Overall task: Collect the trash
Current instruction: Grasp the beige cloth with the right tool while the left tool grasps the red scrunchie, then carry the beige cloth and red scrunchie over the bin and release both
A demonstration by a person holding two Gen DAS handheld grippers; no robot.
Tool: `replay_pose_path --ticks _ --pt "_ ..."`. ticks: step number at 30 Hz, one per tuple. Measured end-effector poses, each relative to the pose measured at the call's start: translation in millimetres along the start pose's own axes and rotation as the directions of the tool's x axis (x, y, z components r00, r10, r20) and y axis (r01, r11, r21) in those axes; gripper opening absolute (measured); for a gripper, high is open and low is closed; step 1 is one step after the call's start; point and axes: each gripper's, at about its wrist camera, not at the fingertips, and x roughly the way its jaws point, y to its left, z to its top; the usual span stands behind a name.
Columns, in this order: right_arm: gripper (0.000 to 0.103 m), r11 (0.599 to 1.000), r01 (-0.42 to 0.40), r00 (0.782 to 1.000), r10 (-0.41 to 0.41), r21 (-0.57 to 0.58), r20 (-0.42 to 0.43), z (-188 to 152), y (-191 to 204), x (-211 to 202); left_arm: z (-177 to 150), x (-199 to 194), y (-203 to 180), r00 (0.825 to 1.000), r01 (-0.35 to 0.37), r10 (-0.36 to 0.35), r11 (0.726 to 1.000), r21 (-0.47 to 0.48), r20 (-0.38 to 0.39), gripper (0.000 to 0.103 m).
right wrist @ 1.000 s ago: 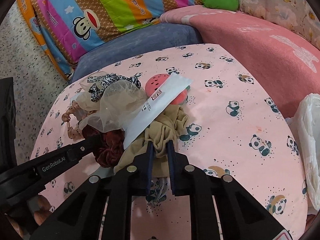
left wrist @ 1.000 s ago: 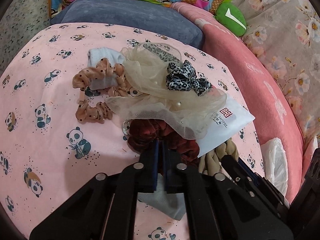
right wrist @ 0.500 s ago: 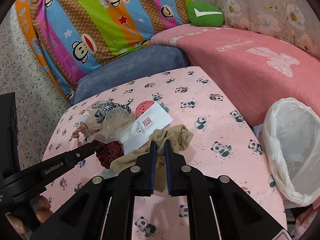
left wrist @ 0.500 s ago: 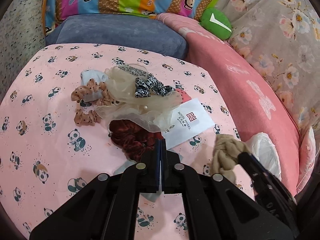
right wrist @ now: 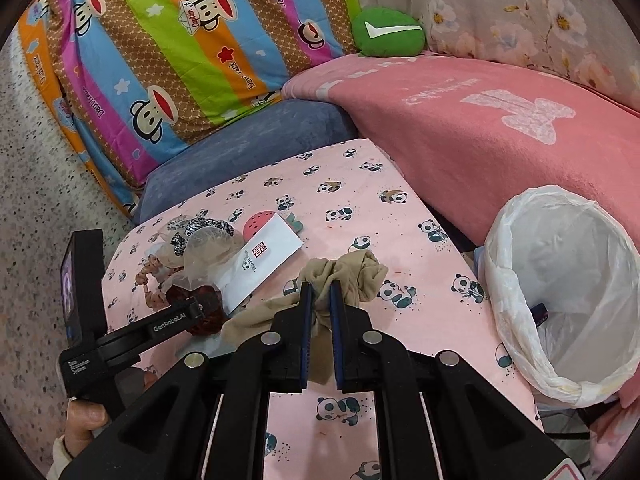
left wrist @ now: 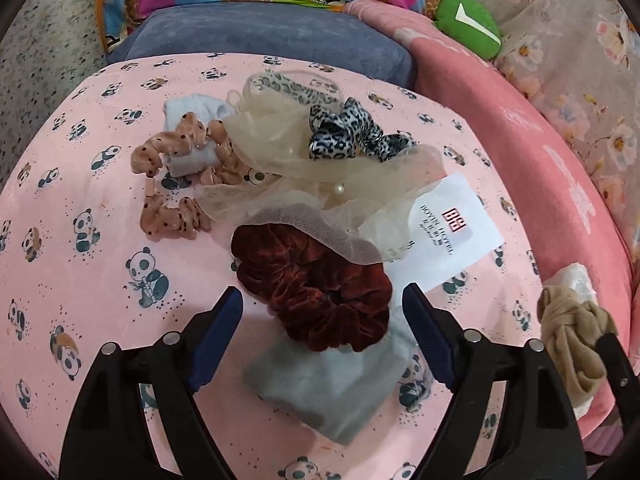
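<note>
The left gripper has its fingers parting from the tight shut of a second ago; they now straddle the dark red scrunchie without pressing on it. That reads as lining up the next pick. The right gripper stays clamped on the beige stocking, which it has lifted off the pile and carried toward the bin, the landmark here. The stocking hangs just short of the bin's near rim, above the panda-print tabletop, so one piece is nearly delivered, though not yet over the opening.

Farther from the bin lie the white hotel card, the cream tulle, the leopard scrunchie and the spotted pink scrunchie.

A grey cloth lies partly under the red scrunchie and the fingers, so its full shape is unclear. A small dark item inside the bin cannot be identified. The tulle covers much of the pile, and the card half hides a round red thing.
</note>
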Motion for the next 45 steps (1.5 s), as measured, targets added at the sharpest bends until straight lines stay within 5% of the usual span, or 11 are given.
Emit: replay_pose_path --ticks 3,6,25,45 --pt "0.009 1.000 -0.003 1.000 0.003 0.001 -0.005 -1 0 2 -4 7 3 0.999 0.023 -0.023 1.000 -0.007 -0.035 0.039" --pt "0.009 1.000 -0.008 1.000 0.008 0.004 -0.004 -2 0 2 -8 2 1 0.999 0.022 -0.022 1.000 0.005 -0.027 0.028" --pt "0.009 0.998 0.009 0.997 -0.014 0.064 0.077 -3 -35 -45 -30 -75 -91 0.987 0.142 -0.152 0.974 0.178 0.044 0.026" --pt "0.009 0.967 0.144 0.971 -0.179 0.210 0.157 0 -135 -100 -63 -88 -224 0.958 0.267 -0.287 0.878 0.397 -0.009 0.026"
